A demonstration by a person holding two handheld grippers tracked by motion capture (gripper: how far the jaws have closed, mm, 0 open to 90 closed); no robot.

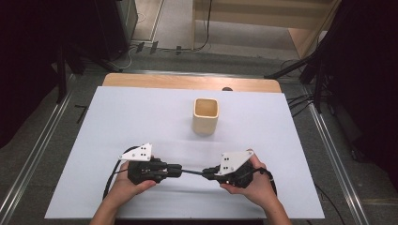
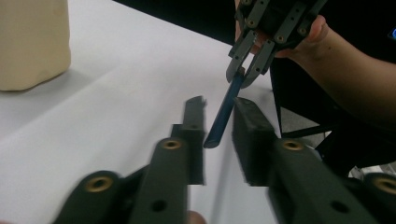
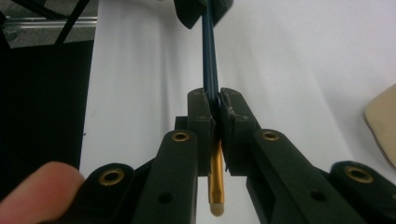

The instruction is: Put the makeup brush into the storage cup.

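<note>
1. Low over the near half of the white desk point(image 1: 141, 117), a slim dark-blue pen point(image 1: 191, 173) is spanning the gap between the two claws.
2. Its barrel is looking thin and straight, with a gold section and a pale tip point(image 3: 215, 186) poking out behind the right claw point(image 3: 216, 100).
3. That right claw is clamping tight on the barrel.
4. The left claw point(image 2: 218, 116) is straddling the pen's other end; its pads are not visibly pressing.
5. A beige square cup point(image 1: 205, 115) is standing farther back.

A beige square-mouthed cup point(image 1: 205, 116) stands upright on the white table point(image 1: 141, 122)
</note>
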